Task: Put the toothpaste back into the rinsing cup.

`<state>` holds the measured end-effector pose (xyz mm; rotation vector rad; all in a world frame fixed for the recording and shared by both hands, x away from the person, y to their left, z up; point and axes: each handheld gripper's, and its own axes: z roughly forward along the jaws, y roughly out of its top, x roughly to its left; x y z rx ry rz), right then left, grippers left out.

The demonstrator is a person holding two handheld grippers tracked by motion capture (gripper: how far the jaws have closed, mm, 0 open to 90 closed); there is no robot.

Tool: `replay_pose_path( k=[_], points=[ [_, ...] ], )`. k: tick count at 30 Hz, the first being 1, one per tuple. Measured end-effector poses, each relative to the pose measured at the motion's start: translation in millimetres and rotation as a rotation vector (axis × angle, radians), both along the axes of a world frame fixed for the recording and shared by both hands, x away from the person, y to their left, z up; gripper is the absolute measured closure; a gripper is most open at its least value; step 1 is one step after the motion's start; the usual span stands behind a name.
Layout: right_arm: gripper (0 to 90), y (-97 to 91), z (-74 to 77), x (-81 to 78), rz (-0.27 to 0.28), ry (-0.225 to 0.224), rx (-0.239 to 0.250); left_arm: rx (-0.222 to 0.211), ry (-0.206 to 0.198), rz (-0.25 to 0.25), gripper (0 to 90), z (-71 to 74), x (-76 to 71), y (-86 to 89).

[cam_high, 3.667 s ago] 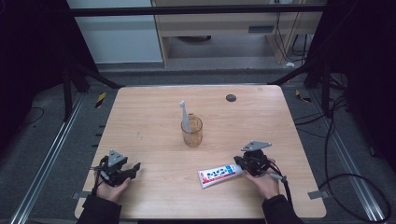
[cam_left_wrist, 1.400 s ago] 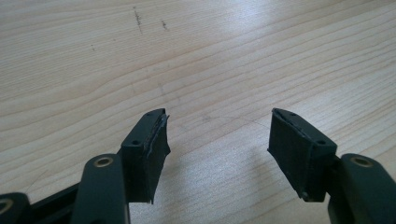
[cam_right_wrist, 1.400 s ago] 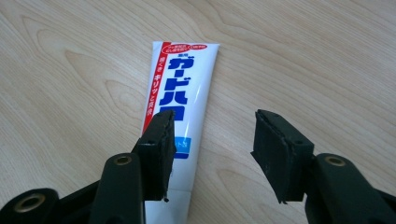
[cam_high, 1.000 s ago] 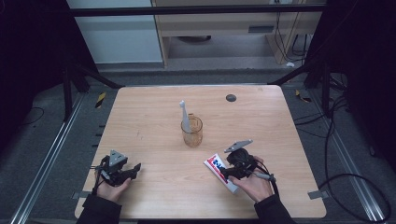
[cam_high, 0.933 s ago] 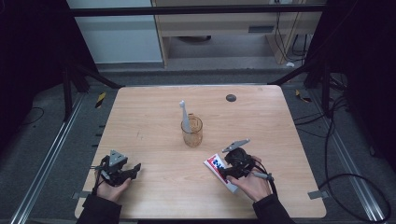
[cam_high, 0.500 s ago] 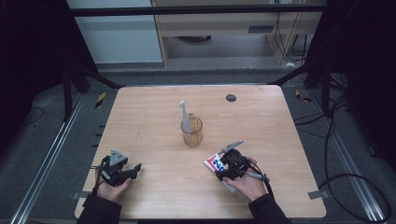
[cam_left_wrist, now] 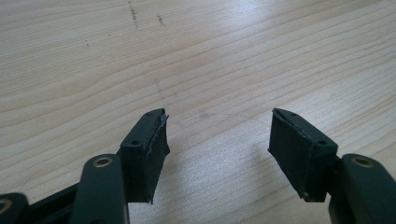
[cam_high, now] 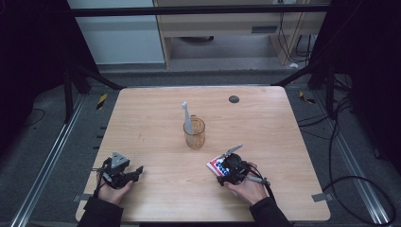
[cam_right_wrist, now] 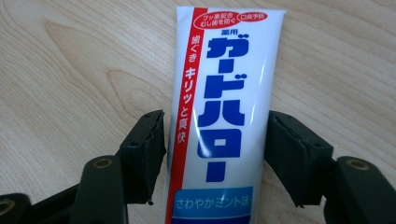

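Note:
A white toothpaste tube (cam_right_wrist: 219,116) with blue and red print lies on the wooden table (cam_high: 156,118), its flat end pointing away from me. My right gripper (cam_right_wrist: 217,121) straddles it, one black jaw on each side, with a thin gap at the left pad. Those jaws have just been opening with the tube between them. In the high view the right gripper (cam_high: 223,172) sits low over the tube (cam_high: 215,165) at the front right. My left gripper (cam_high: 137,170) rests at the front left, and its jaws (cam_left_wrist: 219,119) stand open over bare wood.
An amber glass cup (cam_high: 195,135) holding a white toothbrush (cam_high: 187,118) stands at the table's centre, just beyond the tube. A small black disc (cam_high: 233,99) lies near the far edge. A metal frame and cables ring the table.
The tube has turned from lying crosswise to pointing diagonally away. My right gripper has shifted left and sunk lower over it. The left gripper has stayed put.

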<state>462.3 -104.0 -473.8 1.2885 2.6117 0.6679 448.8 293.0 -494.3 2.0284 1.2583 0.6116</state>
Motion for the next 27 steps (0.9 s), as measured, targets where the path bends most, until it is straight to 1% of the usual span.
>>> replay_pose_path(
  k=[4,8,13,15,16,17,18,19,21,24,27],
  points=[
    [39.5,0.0,-3.0,0.7,-0.004,0.016,-0.004,0.0,0.0,0.0,36.3,0.0,0.0,0.0],
    [41.6,-0.3,-3.0,1.1,-0.005,0.014,-0.005,0.0,0.002,0.0,36.3,-0.2,0.2,0.1],
    [45.3,0.4,-1.9,1.1,-0.023,0.028,-0.004,0.0,0.003,0.001,36.4,-0.3,0.3,0.0],
    [49.6,0.3,-0.5,1.4,-0.022,0.039,-0.002,0.0,0.003,0.0,36.4,-0.4,0.3,-0.1],
    [49.6,0.3,-0.5,1.4,-0.022,0.039,-0.002,0.0,0.003,0.0,36.4,-0.4,0.3,-0.1],
    [54.8,0.0,1.1,1.2,-0.015,0.031,-0.012,0.0,0.004,0.001,36.4,-0.4,0.5,0.1],
    [54.8,0.0,1.1,1.2,-0.015,0.031,-0.012,0.0,0.004,0.001,36.4,-0.4,0.5,0.1],
    [59.2,-0.6,2.7,0.7,-0.015,0.031,-0.006,-0.001,0.005,0.001,36.5,-0.5,0.6,0.1],
    [62.5,-1.9,4.3,0.5,-0.007,0.025,-0.003,-0.001,0.005,0.002,36.5,-0.6,0.7,0.0],
    [65.5,-2.5,6.2,0.1,-0.004,0.024,-0.006,-0.002,0.006,0.002,36.5,-0.8,0.9,0.1],
    [66.6,-3.0,7.0,-0.4,0.001,0.022,-0.008,-0.002,0.006,0.003,36.5,-0.7,0.8,0.1]
  ],
)
